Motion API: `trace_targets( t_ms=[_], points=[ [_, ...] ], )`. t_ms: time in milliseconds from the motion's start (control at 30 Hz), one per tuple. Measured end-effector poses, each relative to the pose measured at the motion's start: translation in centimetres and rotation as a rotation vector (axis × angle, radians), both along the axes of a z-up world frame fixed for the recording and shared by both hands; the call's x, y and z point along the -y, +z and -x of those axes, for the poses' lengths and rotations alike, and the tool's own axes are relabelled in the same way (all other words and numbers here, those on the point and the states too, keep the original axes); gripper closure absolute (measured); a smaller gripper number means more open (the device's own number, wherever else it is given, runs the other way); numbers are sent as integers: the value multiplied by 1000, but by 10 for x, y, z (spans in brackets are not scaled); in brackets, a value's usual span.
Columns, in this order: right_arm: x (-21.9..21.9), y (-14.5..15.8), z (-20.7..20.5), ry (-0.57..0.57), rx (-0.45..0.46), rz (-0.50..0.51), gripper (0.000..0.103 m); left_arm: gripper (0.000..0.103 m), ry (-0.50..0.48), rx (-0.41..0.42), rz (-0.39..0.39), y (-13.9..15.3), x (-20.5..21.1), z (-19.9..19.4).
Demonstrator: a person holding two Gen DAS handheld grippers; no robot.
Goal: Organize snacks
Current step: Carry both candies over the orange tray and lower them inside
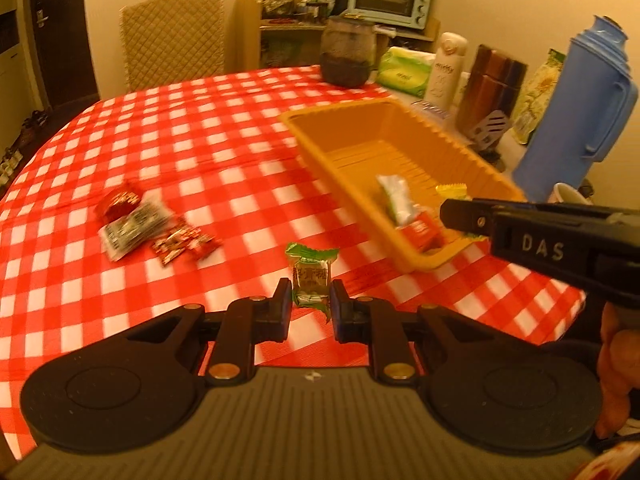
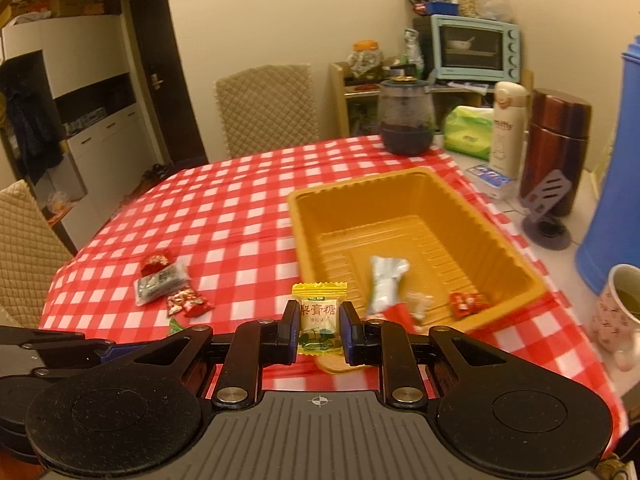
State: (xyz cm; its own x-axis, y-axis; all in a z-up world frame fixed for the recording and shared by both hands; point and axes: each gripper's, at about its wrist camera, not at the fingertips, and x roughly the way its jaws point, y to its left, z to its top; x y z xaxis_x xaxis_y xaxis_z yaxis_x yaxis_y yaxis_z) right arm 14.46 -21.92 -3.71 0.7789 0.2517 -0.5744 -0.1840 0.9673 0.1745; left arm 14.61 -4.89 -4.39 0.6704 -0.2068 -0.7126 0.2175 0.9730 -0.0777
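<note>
My left gripper (image 1: 310, 300) is shut on a green candy packet (image 1: 312, 278), held above the red checked tablecloth (image 1: 192, 152). My right gripper (image 2: 320, 328) is shut on a yellow candy packet (image 2: 319, 322), held over the near corner of the orange tray (image 2: 516, 256). The tray (image 1: 304, 136) holds a white-green packet (image 2: 386, 284) and a red candy (image 2: 466, 303). A small pile of loose snacks lies on the cloth to the left: a red packet (image 1: 119, 202), a grey packet (image 1: 134, 232) and red candies (image 1: 184, 244). The right gripper's side shows in the left wrist view (image 1: 540, 240).
At the table's far and right side stand a dark glass jar (image 2: 406, 118), a green tissue pack (image 2: 468, 128), a white bottle (image 2: 509, 128), a brown flask (image 2: 556, 148), a blue thermos (image 1: 576, 104) and a mug (image 2: 622, 312). Padded chairs (image 2: 266, 106) stand behind.
</note>
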Motion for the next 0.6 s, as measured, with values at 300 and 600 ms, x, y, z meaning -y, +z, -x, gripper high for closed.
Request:
trace_targets(
  t_ms=[300, 600],
  points=[
    [40, 8, 4, -63, 6, -2, 82, 85, -56, 19, 12, 16, 38, -8],
    [75, 8, -1, -114, 1, -15, 82, 85, -101, 23, 11, 20, 66, -20]
  ],
)
